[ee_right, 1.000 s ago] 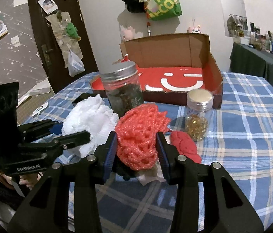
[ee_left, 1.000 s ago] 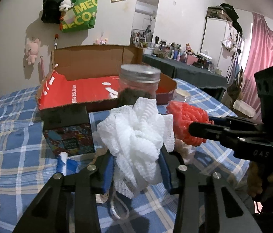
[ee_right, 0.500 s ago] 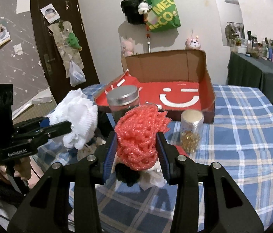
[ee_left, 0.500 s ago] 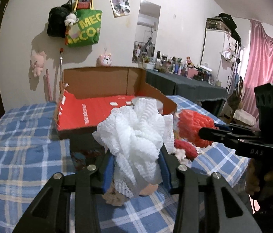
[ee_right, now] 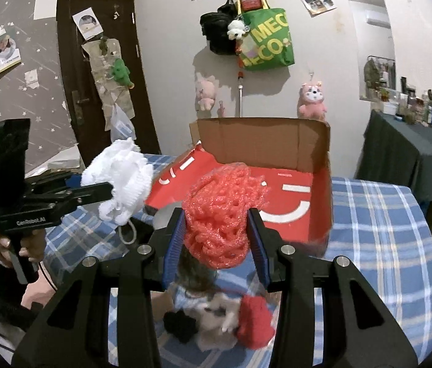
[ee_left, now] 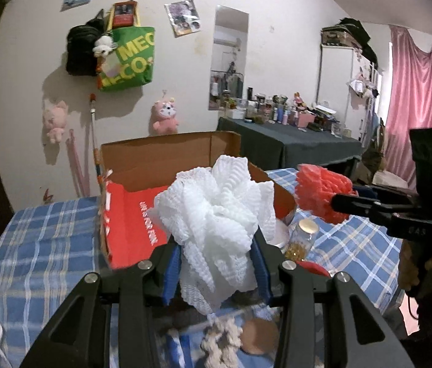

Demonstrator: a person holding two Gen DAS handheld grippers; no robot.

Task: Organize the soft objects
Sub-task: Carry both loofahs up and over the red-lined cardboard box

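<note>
White puff (ee_left: 216,214): light, squashy mesh; left claw (ee_left: 213,263) pinches its middle.
Red puff (ee_right: 222,214): same; right claw (ee_right: 216,242) clamps its waist.
Box (ee_right: 308,153): open.

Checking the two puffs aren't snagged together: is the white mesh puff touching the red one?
Apart. The right wrist view shows red box floor between the white mesh puff and the red mesh puff; the left wrist view shows a gap too.

1. It was a lived-in bedroom at home.
2. Pink plush toys (ee_right: 311,99) and a green tote bag (ee_right: 267,43) hung on the wall.
3. Pink curtains (ee_left: 424,98) and a cluttered dresser (ee_left: 289,141) lined one side.
</note>
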